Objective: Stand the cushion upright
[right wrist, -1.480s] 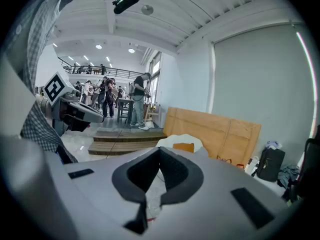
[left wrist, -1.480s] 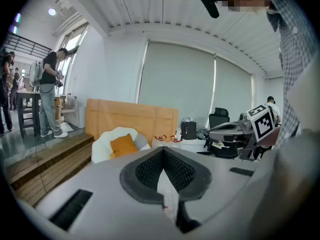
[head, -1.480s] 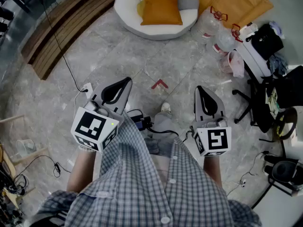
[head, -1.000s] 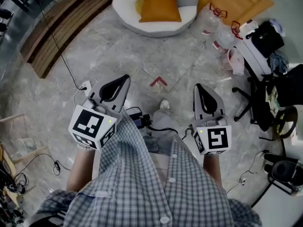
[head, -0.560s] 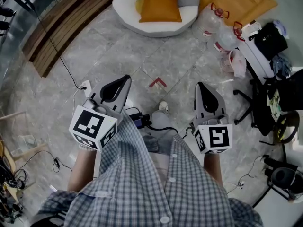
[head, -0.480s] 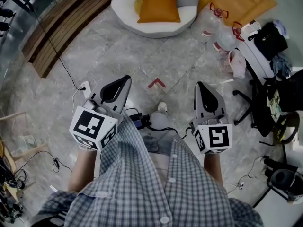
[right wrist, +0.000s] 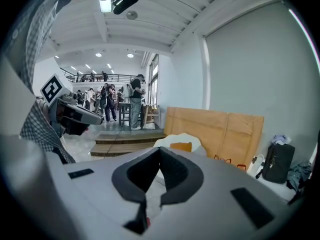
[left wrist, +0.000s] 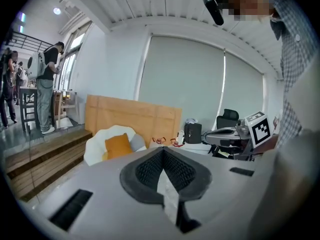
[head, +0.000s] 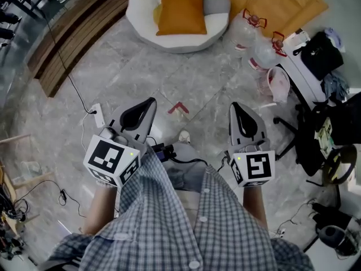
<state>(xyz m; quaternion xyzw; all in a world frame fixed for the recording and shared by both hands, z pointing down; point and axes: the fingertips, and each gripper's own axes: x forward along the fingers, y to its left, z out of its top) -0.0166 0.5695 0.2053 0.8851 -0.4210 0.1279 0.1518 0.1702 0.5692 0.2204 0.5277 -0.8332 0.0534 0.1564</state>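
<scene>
Head view — jugs (head: 249, 29), brown board (head: 279, 3) near cushion (head: 181, 9).

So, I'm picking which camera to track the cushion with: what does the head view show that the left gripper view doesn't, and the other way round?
Only the head view: the red floor arrow and the power strip. Only the left gripper view: people standing at the far left, and the grey window blind. Both: the orange cushion on the white seat, the cardboard sheet and the right gripper.
</scene>
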